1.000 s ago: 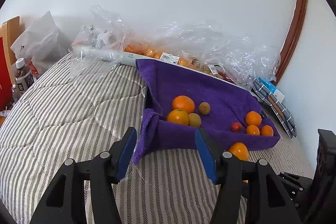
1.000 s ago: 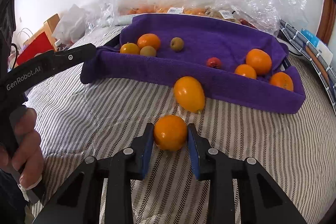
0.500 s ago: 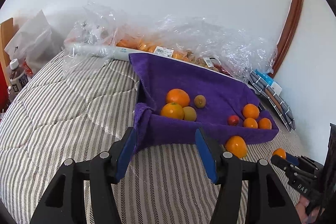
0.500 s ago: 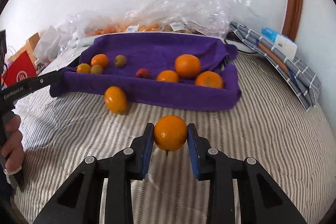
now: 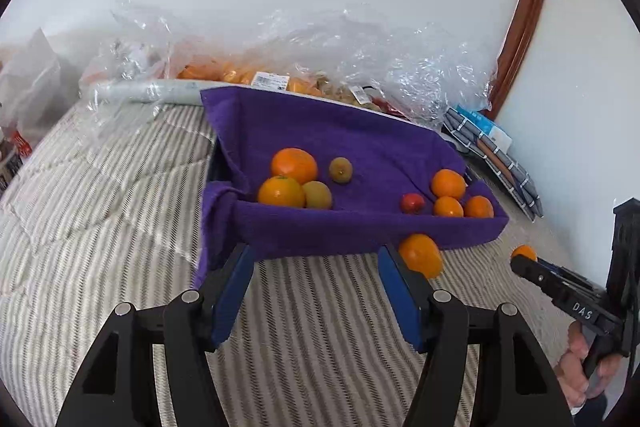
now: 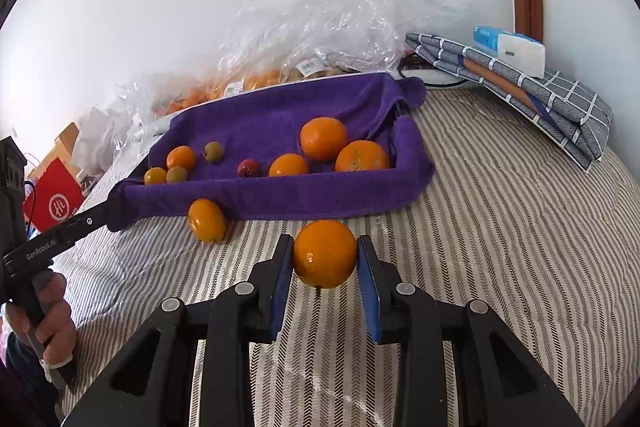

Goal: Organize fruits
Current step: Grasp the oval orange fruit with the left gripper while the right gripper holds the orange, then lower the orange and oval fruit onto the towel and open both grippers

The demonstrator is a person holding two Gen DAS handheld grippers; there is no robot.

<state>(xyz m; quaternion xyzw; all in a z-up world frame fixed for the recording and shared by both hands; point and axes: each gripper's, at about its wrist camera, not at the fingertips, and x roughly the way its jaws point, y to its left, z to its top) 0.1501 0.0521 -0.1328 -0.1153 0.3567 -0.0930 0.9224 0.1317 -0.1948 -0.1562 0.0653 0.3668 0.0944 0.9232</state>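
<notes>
A purple towel-lined tray point(image 5: 360, 227) point(image 6: 280, 197) lies on the striped bed and holds several oranges, two small green-brown fruits and a small red fruit point(image 5: 413, 203). One loose orange point(image 5: 420, 255) point(image 6: 207, 220) rests on the bed against the tray's front wall. My right gripper point(image 6: 325, 259) is shut on an orange point(image 6: 325, 253) and holds it above the bed, in front of the tray's right end; it also shows in the left wrist view point(image 5: 525, 253). My left gripper point(image 5: 316, 283) is open and empty, in front of the tray.
Clear plastic bags with more fruit point(image 5: 340, 59) lie behind the tray by the wall. Folded checked cloth with a blue-white pack point(image 6: 520, 75) sits at the right. A red bag point(image 6: 56, 203) and white bags point(image 5: 32, 91) are at the left.
My right gripper has lifted the orange and carried it to the right, away from the loose orange. My left gripper has drifted slightly left and stayed open.
</notes>
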